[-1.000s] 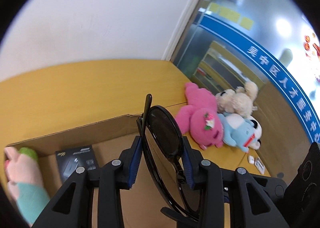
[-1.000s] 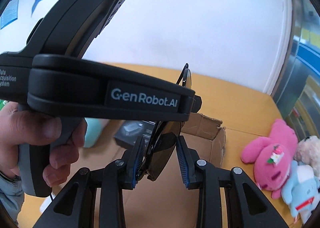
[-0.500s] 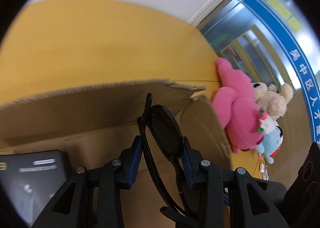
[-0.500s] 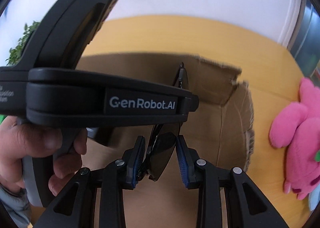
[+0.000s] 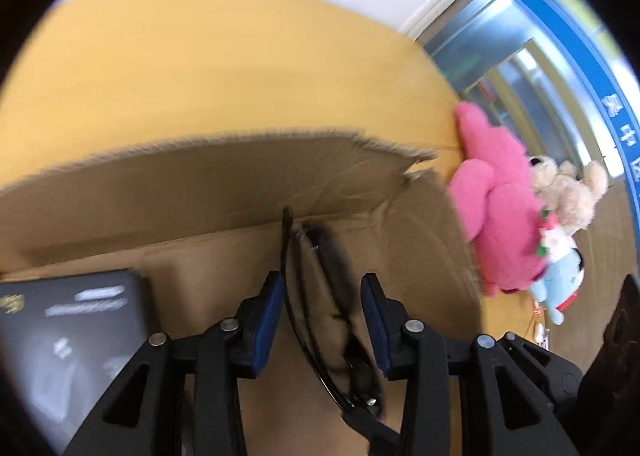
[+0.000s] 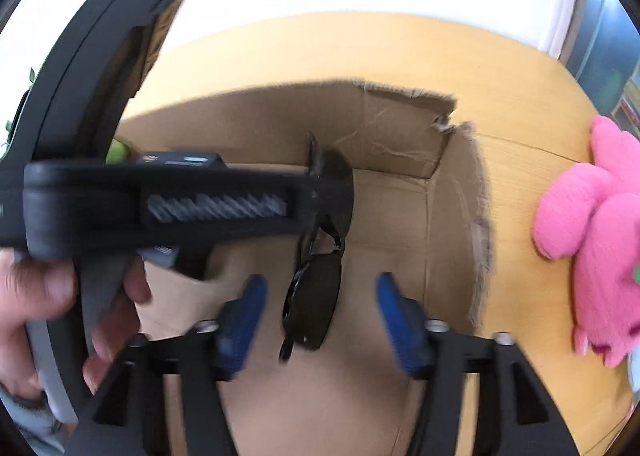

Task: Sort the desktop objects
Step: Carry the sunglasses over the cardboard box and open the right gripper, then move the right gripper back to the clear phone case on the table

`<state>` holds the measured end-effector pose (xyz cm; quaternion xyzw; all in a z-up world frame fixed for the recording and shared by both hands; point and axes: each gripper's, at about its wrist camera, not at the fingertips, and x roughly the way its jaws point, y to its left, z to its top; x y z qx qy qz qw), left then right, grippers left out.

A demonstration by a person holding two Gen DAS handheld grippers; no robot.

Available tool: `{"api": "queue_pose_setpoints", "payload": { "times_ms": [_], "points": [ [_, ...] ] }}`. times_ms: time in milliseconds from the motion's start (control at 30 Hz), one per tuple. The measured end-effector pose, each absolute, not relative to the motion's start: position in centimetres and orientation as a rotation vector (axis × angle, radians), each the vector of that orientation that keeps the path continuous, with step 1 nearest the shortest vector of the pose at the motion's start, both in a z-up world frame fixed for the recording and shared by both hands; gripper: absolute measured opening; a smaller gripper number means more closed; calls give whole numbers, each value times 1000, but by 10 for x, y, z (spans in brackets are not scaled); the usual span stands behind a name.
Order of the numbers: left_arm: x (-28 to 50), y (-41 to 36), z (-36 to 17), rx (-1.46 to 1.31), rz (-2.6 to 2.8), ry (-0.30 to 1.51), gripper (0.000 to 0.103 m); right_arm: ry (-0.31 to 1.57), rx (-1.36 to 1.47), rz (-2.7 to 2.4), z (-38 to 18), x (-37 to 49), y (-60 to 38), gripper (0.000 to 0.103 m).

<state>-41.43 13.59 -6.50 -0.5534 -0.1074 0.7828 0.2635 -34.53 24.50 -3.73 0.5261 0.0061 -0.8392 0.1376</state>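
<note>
Cardboard box open on yellow-wood table, top edge torn. Inside: black product box at 9 o'clock, green item barely visible behind it at 10 o'clock.

Sunglasses over box floor, between blue pads of right gripper; jaws opening, pads clear of lens. Left gripper jaws opening too, barely parted; whether pads touch frame cannot tell. Hand grips left gripper handle.

Sunglasses glossy black, dark lenses, folded, blurred.

Pink plush on table at 3 o'clock, outside box.
</note>
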Motion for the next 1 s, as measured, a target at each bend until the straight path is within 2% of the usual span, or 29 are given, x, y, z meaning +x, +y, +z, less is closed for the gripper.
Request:
{"api": "queue_pose_setpoints", "payload": {
  "times_ms": [67, 133, 200, 267, 300, 400, 567, 733, 1000],
  "points": [
    [-399, 128, -40, -1435, 2163, -249, 39, 48, 1452, -2474, -19, -322, 247, 82],
    [-378, 118, -13, -1357, 2213, -234, 39, 74, 1368, -2537, 0, -293, 250, 84],
    [-351, 108, 16, -1273, 2275, -186, 41, 121, 1287, -2614, 19, -262, 251, 90],
    [-316, 96, 44, -1182, 2348, -127, 49, 133, 1205, -2648, 36, -232, 255, 101],
    [-297, 89, 57, -1139, 2386, -102, 51, 134, 1171, -2661, 43, -216, 253, 103],
    [-234, 73, 88, -1009, 2499, -20, 69, 142, 1085, -2694, 54, -184, 266, 103],
    [-125, 52, 111, -845, 2650, 61, 77, 107, 982, -2754, 81, -104, 253, 103],
    [-44, 43, 106, -780, 2680, 68, 77, 66, 988, -2782, 79, -48, 253, 103],
    [0, 30, 85, -846, 2656, 6, 77, 55, 1022, -2759, 63, -9, 254, 103]
  ]
}}
